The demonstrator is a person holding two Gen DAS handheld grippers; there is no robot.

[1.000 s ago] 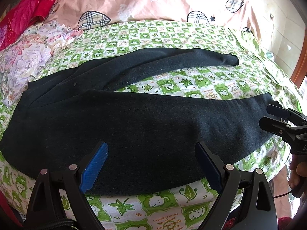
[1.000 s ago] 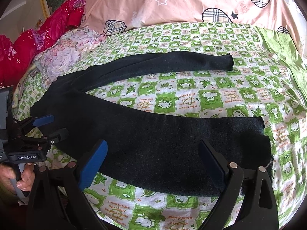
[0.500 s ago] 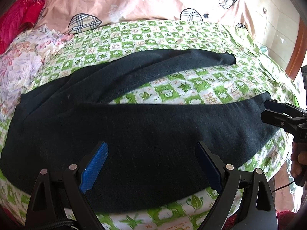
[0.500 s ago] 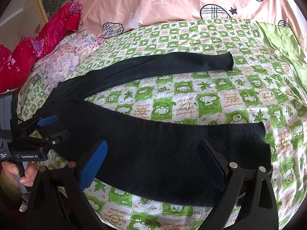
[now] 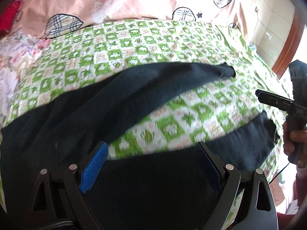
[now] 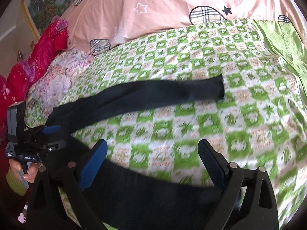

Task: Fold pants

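Both grippers have pushed forward over the near trouser leg since the earlier frames, so the dark cloth now fills the bottom of each view and the checks beyond are smeared with motion. From its own camera the left gripper [image 5: 151, 164] has its fingers spread wide, blue pad on one side, with the black pants [image 5: 80, 111] lying under and between them; nothing is pinched. The right gripper [image 6: 152, 164] likewise stands wide apart above the near leg, close to that leg's cuff end, though whether its tips touch the cloth cannot be told. Ahead of both, the far leg [image 6: 172, 94] stretches away at an angle, split from the near one by a wedge of green checked bedsheet [image 5: 134, 44]. Off to the left gripper's right, the other tool shows at the frame edge beside the near cuff; from the right gripper, the left one sits far left at the waist end. Beyond the sheet lie a pink quilt [image 6: 153, 7], a floral pillow [image 6: 57, 78] and red bedding [image 6: 36, 57].
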